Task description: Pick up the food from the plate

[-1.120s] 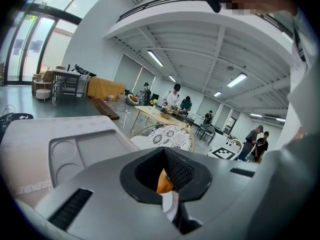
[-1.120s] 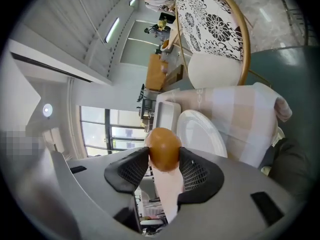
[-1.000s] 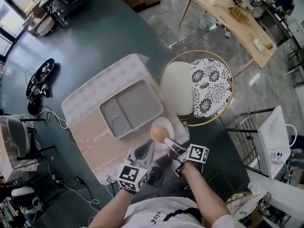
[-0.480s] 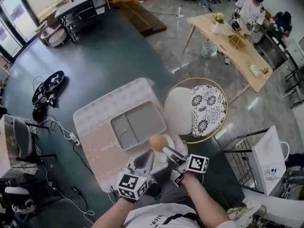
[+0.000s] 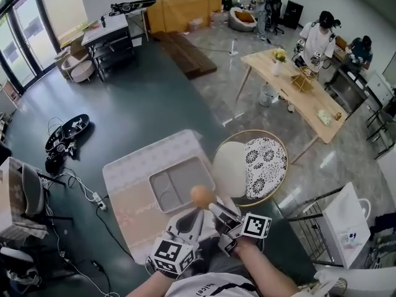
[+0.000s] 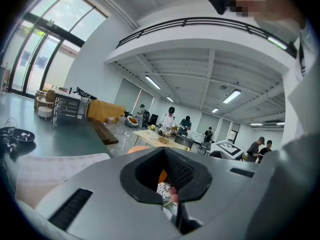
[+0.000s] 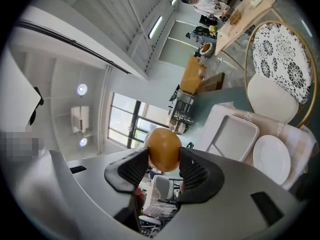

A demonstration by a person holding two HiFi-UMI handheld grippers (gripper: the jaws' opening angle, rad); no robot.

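Observation:
A round orange piece of food (image 5: 201, 196) is held up in the air, with my right gripper (image 5: 208, 202) shut on it. In the right gripper view the food (image 7: 164, 148) sits squeezed between the two black pads (image 7: 134, 169), and the bare white plate (image 7: 271, 159) lies below on the patterned mat (image 7: 220, 115). In the head view the plate is mostly hidden under the grippers. My left gripper (image 5: 196, 215) hovers just left of the food with its jaws together and nothing in them; its own view shows the orange food through the hollow of its pads (image 6: 187, 176).
A grey two-compartment tray (image 5: 179, 181) lies on the mat (image 5: 133, 190) beyond the food. A round gold-framed chair (image 5: 250, 166) with a white and a patterned cushion stands to the right. Cables (image 5: 74, 181) run on the dark floor at left. A wooden table (image 5: 297, 94) with people stands farther back.
The right gripper has lifted the orange food up off the plate. Both grippers stay close together, and the head view has tilted up to take in more of the room.

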